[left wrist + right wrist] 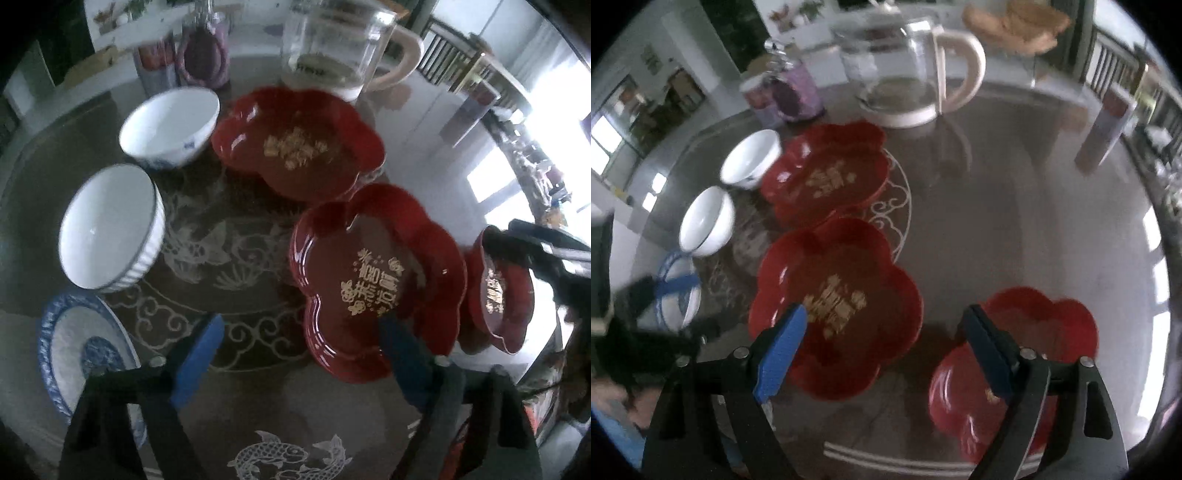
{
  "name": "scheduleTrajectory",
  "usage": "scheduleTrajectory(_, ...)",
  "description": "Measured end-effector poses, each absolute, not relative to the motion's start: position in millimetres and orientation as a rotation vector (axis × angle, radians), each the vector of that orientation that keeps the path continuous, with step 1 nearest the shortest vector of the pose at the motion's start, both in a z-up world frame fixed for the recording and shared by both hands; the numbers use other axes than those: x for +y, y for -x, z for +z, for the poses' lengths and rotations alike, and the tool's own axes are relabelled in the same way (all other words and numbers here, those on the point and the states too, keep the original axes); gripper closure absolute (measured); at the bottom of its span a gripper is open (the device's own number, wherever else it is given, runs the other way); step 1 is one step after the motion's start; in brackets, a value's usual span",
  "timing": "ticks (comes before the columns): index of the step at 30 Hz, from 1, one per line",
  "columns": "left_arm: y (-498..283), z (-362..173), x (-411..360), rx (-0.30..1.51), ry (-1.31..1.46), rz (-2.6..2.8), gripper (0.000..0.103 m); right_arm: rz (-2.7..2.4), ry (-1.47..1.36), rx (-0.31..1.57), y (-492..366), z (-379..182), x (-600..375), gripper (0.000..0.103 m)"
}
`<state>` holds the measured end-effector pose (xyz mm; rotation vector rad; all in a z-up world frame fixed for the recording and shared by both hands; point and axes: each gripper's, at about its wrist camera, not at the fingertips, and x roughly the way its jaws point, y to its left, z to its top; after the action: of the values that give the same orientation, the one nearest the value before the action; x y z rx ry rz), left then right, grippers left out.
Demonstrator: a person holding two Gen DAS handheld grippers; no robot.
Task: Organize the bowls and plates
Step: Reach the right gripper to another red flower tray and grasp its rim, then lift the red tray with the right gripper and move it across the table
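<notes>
Three red flower-shaped plates sit on the glass table (424, 122): the far red plate (295, 144) beside the small white bowl (168, 127), the middle red plate (373, 280), and the near red plate (1015, 369) apart to the right. A ribbed white bowl (110, 229) stands just above the blue-rimmed plate (74, 347), with a glass kettle (332, 48) behind. The left gripper (299, 354) and right gripper (886, 354) hang spread, holding nothing.

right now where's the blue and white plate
Left wrist view, lower left: the blue and white plate lies on the table beside the ribbed white bowl.
</notes>
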<state>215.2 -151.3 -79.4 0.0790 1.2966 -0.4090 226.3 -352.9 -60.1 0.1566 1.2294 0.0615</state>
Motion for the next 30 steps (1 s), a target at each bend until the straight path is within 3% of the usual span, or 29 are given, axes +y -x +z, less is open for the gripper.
scheduleTrajectory(2,-216.0,-88.9,-154.1,1.314,-0.085,-0.404,0.027,0.054,-0.110,1.245,-237.6,-70.2,-351.1,0.018)
scheduleTrajectory(4,-215.4,-96.5,-156.9,1.323,-0.091,-0.401,0.029,0.055,-0.090,1.274,-246.7,-80.4,-349.2,0.033)
scheduleTrajectory(5,-215.2,-98.5,-157.5,1.326,-0.090,-0.400,0.031,0.063,-0.100,1.290,-249.1,-85.2,-349.3,0.050)
scheduleTrajectory(6,-215.6,-101.2,-158.6,1.330,-0.089,-0.401,0.031,0.065,-0.112,1.307,-252.3,-90.7,-350.0,0.058)
scheduleTrajectory(15,-219.3,-127.4,-167.4,1.364,-0.099,-0.381,0.055,0.023,-0.078,1.362,-263.9,-125.8,-350.2,0.059)
scheduleTrajectory(16,-219.8,-129.5,-168.4,1.368,-0.097,-0.384,0.064,0.026,-0.075,1.374,-263.1,-130.7,-349.1,0.060)
scheduleTrajectory(17,-220.1,-132.6,-169.8,1.377,-0.091,-0.392,0.080,0.028,-0.072,1.381,-262.6,-134.3,-347.7,0.073)
scheduleTrajectory(18,-220.2,-137.4,-171.4,1.393,-0.087,-0.407,0.089,0.032,-0.068,1.392,-260.3,-138.5,-346.1,0.084)
scheduleTrajectory(19,-219.5,-140.3,-172.9,1.398,-0.099,-0.401,0.095,0.028,-0.064,1.387,-257.6,-139.7,-344.8,0.085)
scheduleTrajectory(25,-213.2,-135.6,-167.9,1.365,-0.082,-0.426,0.096,-0.003,-0.056,1.325,-235.9,-121.3,-340.6,0.087)
scheduleTrajectory(30,-200.9,-97.1,-161.5,1.292,-0.084,-0.453,0.096,0.002,-0.086,1.253,-218.6,-88.7,-341.1,0.087)
